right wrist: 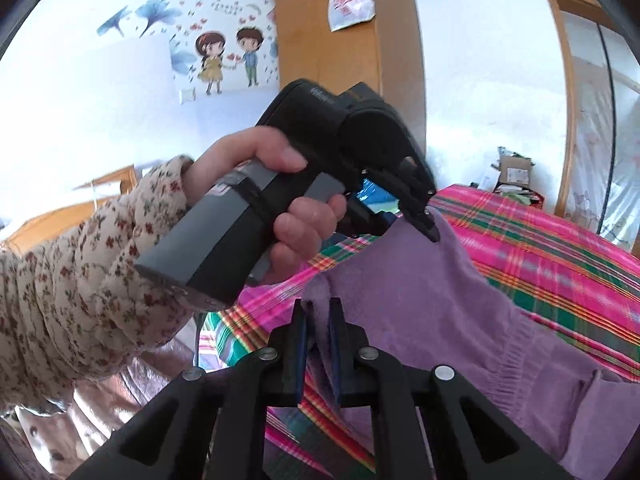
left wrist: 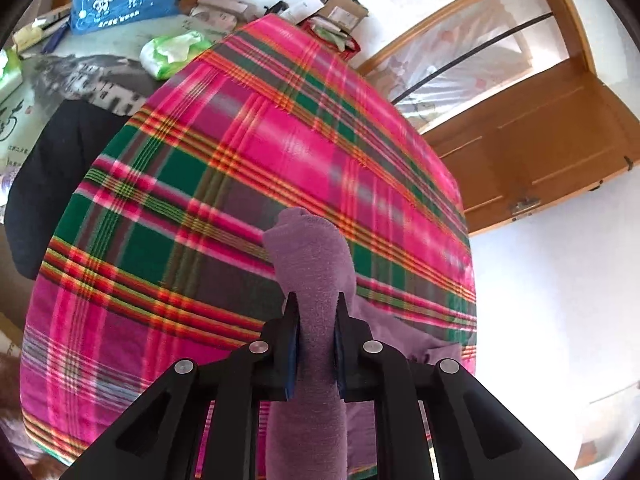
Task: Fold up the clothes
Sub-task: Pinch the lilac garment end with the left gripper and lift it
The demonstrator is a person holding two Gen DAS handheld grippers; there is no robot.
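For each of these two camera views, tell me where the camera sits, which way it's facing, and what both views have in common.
Left wrist view: sits on the left gripper, looking down across the plaid blanket toward a wooden door; only its fingers show.
Right wrist view: sits on the right gripper, facing the wardrobe and wall; the person's left hand and floral sleeve show.
Shared: the purple sweater, pinched by both grippers, and the blanket.

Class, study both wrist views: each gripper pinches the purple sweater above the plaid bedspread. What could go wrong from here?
1. The right gripper pinches only the edge of the purple sweater; it may slip free.
2. The left gripper clamps a bunched roll of knit, so the fold may come out uneven.
3. Loose sweater could drag and rumple the plaid bedspread.
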